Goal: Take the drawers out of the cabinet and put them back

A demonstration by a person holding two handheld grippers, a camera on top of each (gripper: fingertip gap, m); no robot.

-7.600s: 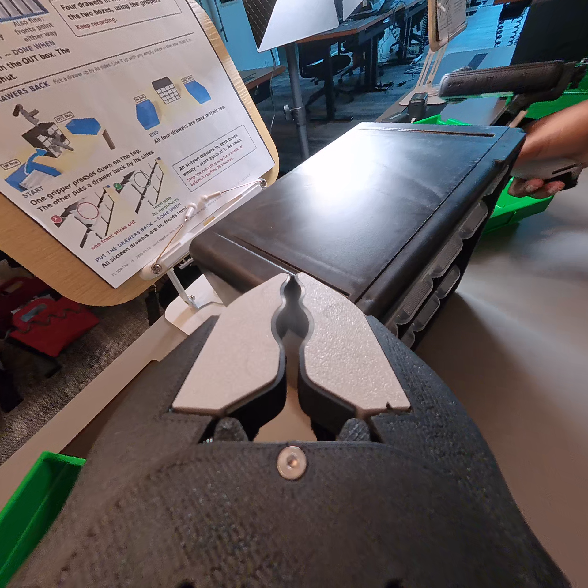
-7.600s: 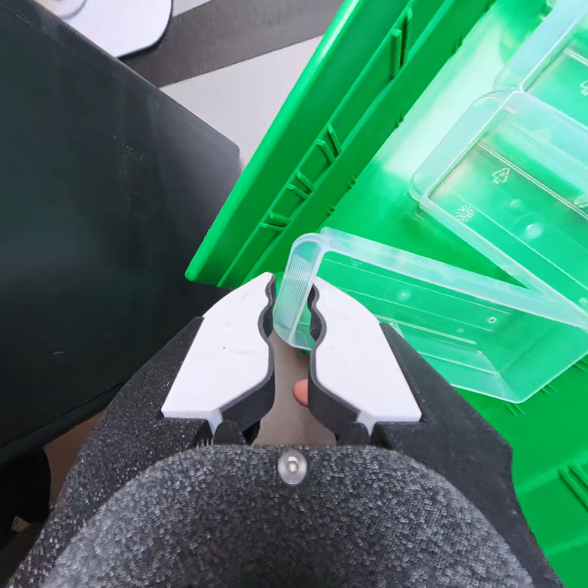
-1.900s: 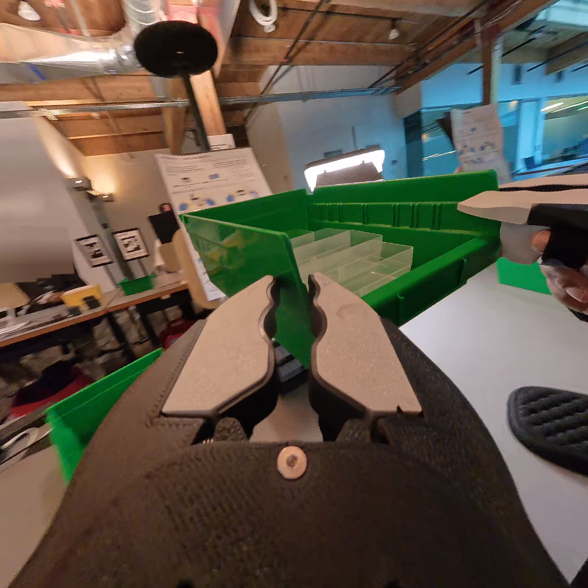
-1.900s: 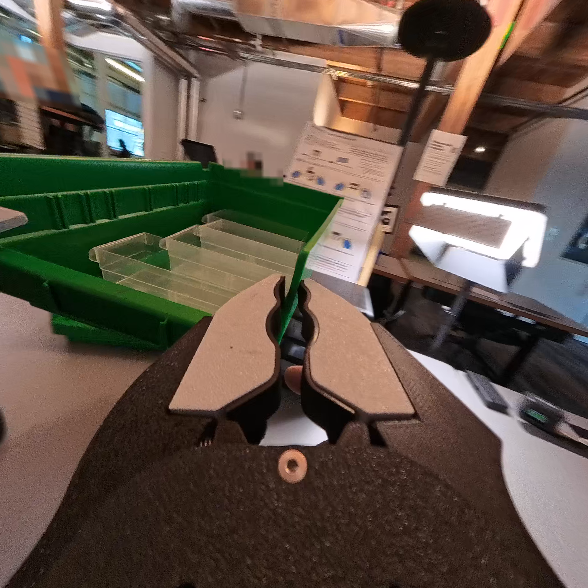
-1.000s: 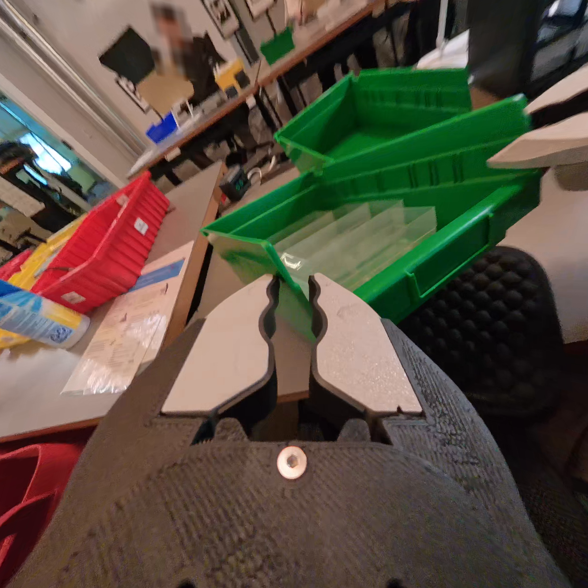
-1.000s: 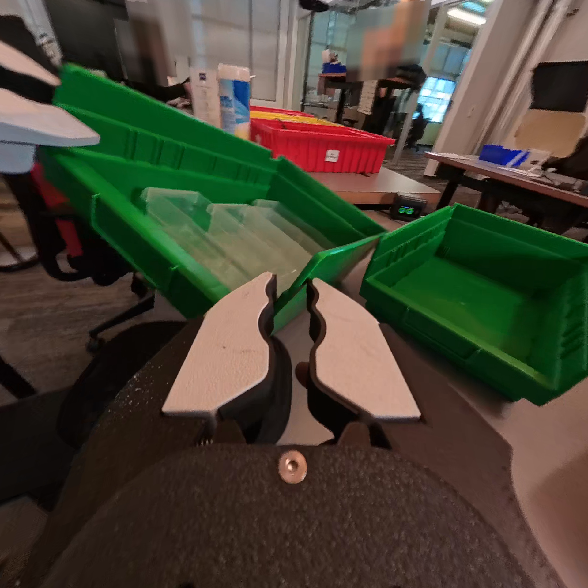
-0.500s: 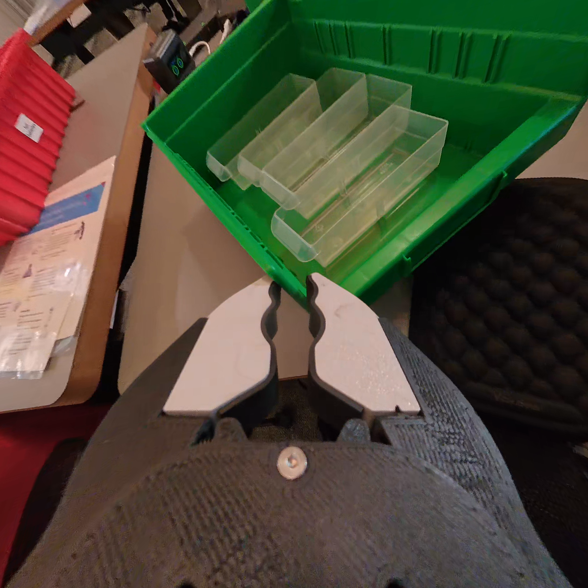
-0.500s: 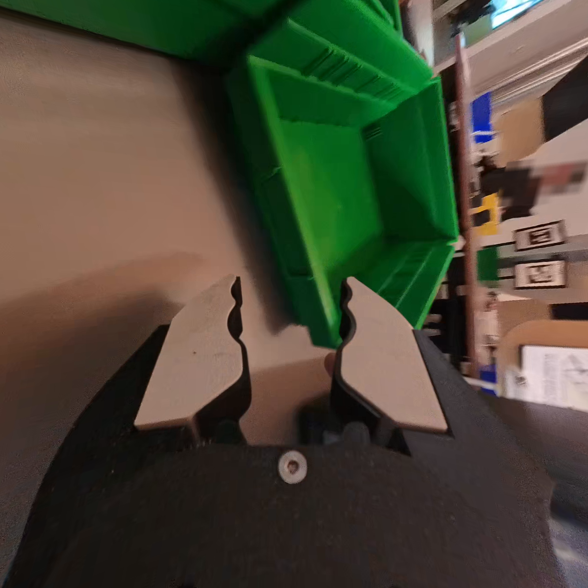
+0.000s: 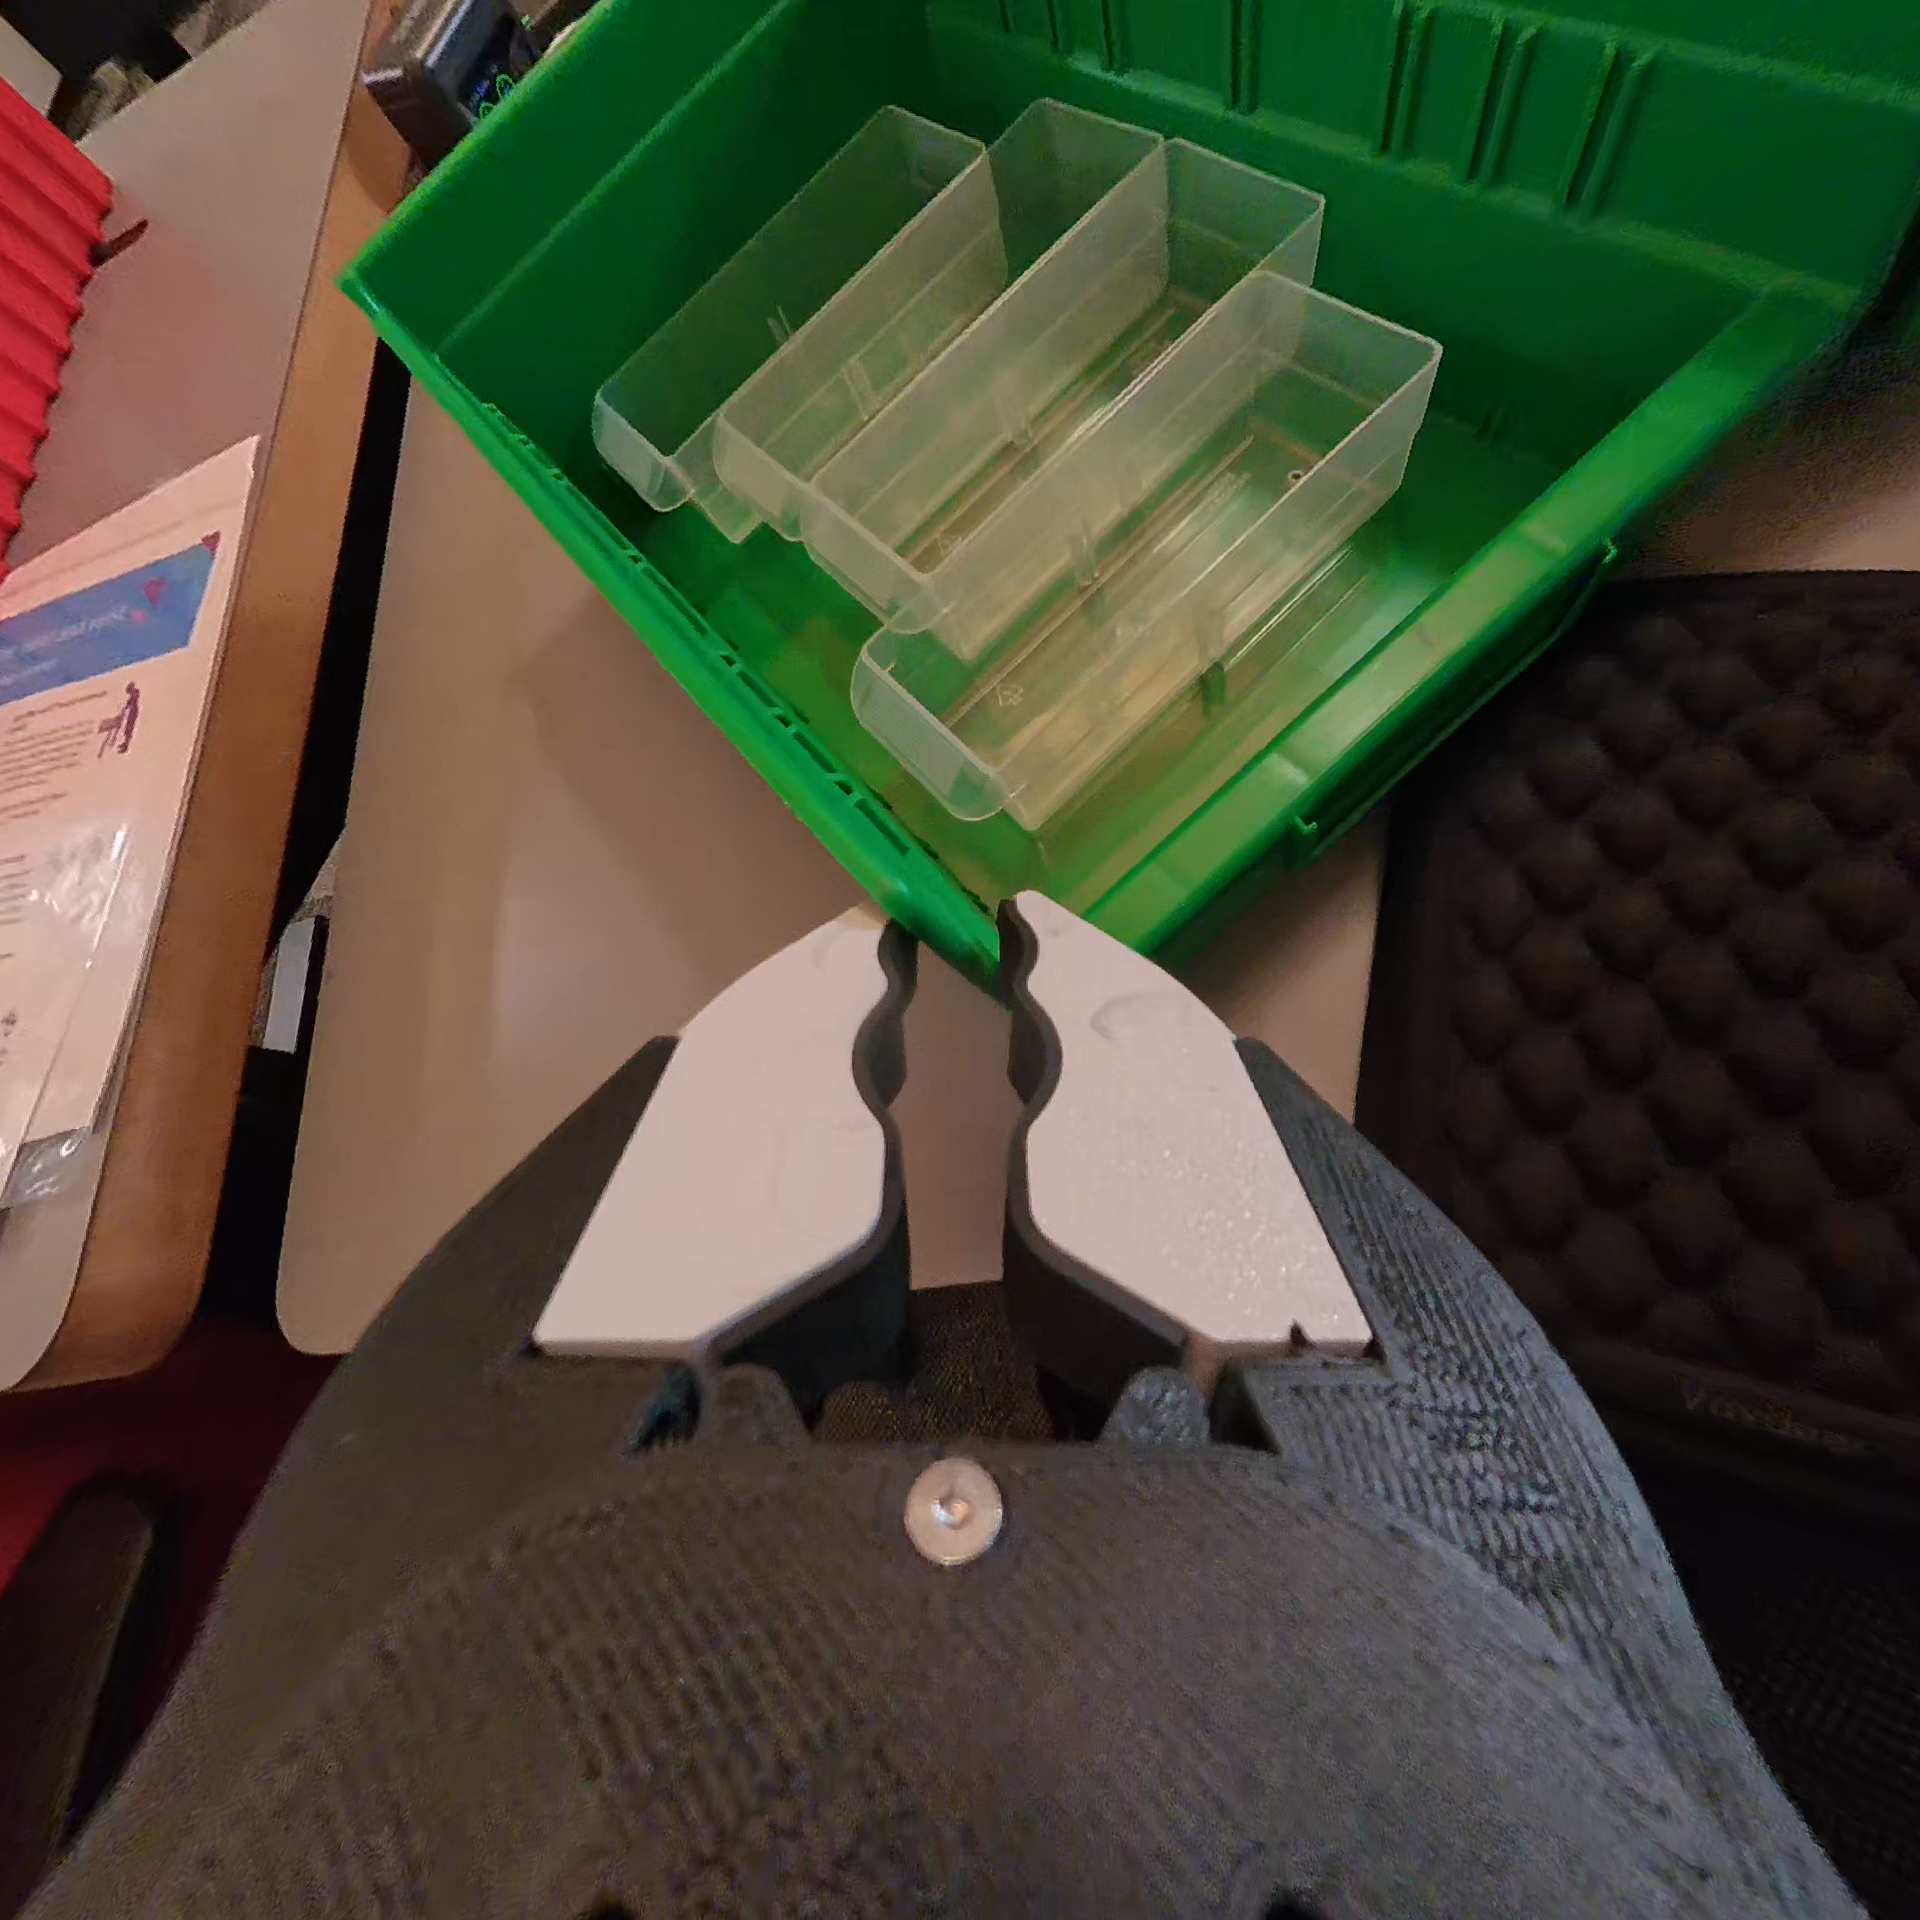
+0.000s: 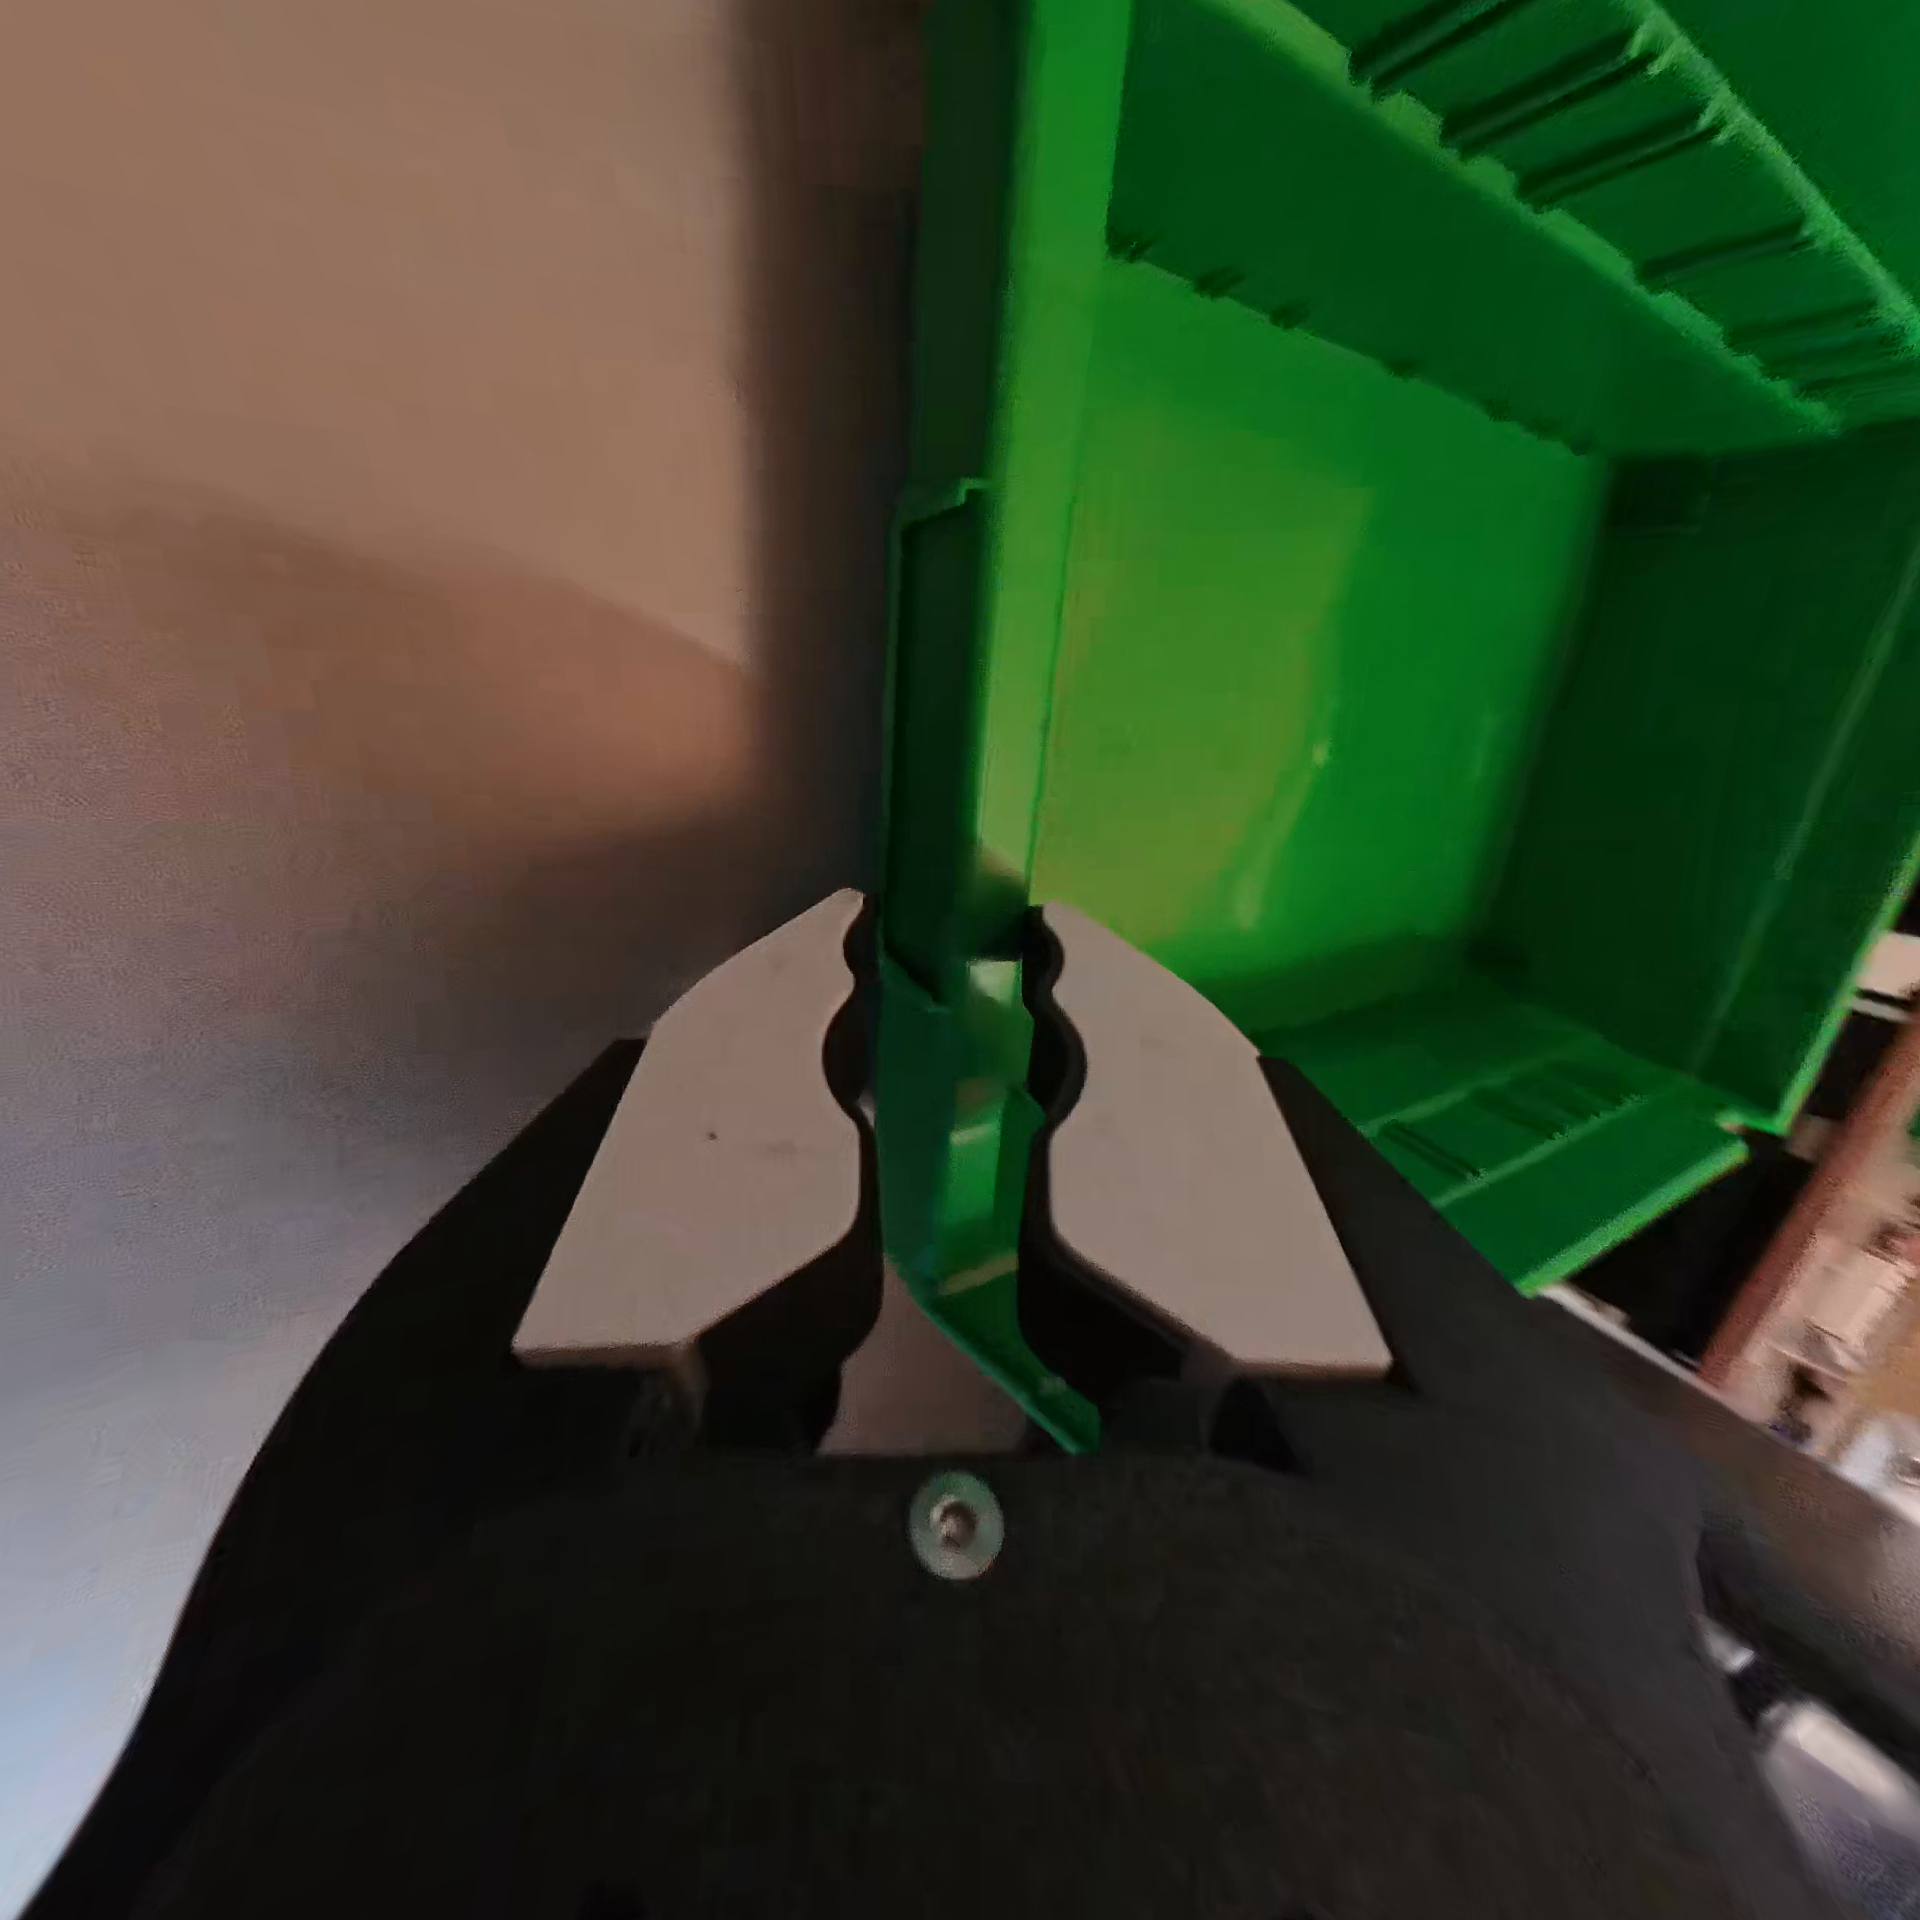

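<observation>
With four clear drawers point(image 9: 997, 488) loose in the green bin point(image 9: 727, 717), left tool point(image 9: 954, 935) pinches its 6 o'clock corner, jaws narrow. Right tool point(image 10: 951, 935) clamps an empty bin's point(image 10: 1299, 727) wall. Tilt risk: drawers slide, spill.

Clear drawers point(image 9: 1018, 468) crowd the green bin point(image 9: 665, 623); beige tabletop point(image 9: 582, 914) beside lies open.

Four drawers point(image 9: 997, 488) side by side in bin point(image 9: 665, 665), seemingly overlapping
</observation>
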